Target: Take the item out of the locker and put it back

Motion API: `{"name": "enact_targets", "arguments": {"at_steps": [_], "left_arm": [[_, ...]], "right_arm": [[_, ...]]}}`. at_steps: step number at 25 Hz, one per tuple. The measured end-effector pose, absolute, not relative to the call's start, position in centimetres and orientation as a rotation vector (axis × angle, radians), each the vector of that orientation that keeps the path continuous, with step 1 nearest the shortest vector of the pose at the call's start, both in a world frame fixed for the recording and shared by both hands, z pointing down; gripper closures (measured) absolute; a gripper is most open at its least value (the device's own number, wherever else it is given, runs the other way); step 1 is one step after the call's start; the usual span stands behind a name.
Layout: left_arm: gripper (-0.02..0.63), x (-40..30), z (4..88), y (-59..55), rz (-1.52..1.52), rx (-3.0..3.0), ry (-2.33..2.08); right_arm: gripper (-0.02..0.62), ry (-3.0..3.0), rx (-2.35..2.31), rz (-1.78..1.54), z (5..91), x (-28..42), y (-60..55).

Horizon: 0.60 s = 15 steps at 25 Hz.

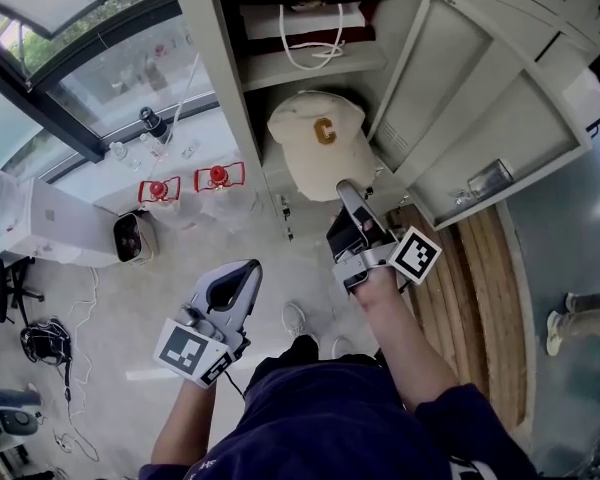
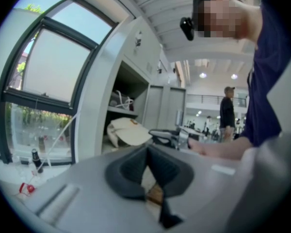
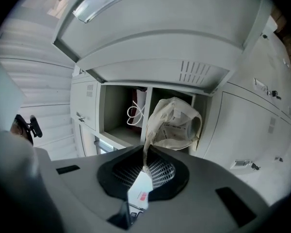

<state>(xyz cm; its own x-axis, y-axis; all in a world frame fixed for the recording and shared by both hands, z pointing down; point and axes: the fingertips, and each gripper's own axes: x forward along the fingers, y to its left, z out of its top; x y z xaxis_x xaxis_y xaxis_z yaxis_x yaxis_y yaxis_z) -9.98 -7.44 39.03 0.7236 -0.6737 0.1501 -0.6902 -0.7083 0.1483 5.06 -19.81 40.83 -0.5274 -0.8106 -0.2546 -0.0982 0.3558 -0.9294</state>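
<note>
a brown letter "c" on the cream cap (image 1: 320, 143)

It's a locker bay inside a large shared workplace, an office or lab by the look of it. A bank of grey metal lockers (image 1: 540, 28) fills the right side, one door (image 1: 480, 118) swung wide open, with vent slots (image 3: 196, 72) punched into the sheet metal. On the left, tall dark-framed windows (image 1: 110, 78) run down to a pale hard floor (image 1: 110, 298), where a tangle of cables (image 1: 45, 343) lies loose. A strip of wooden slats (image 1: 485, 288) sits at the lockers' foot. Far off in the left gripper view, an open hall glows under ceiling lights (image 2: 202, 75), and a person (image 2: 227, 111) stands there among what look like desks.
</note>
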Motion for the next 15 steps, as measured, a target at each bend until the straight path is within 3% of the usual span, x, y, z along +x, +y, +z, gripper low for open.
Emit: {"name": "enact_targets", "arguments": {"at_steps": [15], "left_arm": [[0.603,-3.5,37.7,0.5,0.103,2.713,-1.24]], "right_arm": [[0.573,1.97,-0.629,-1.234,38.1,9.0,-12.1]]}}
